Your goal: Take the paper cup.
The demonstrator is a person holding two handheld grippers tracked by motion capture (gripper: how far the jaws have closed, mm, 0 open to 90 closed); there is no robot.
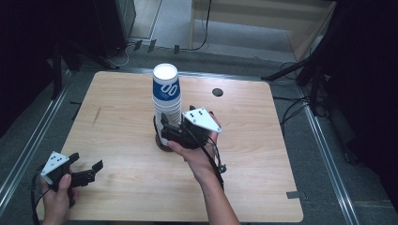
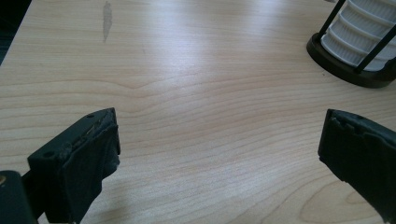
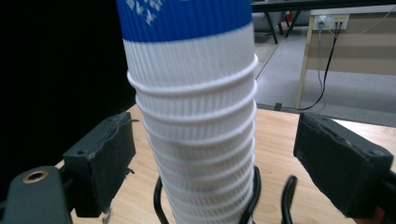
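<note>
cups: tall nested stack, white ribbed sides, top one blue-banded | upright in black wire holder, mid worktop | right gripper: fingers apart, straddling stack, not pressing | left gripper: fingers wide, empty

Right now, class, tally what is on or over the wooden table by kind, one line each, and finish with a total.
Stack of paper cups: 1 (the number of cups in it cannot be told)
Black wire cup holder: 1
Hand-held gripper: 2, left hand-held gripper and right hand-held gripper
Total: 4
</note>
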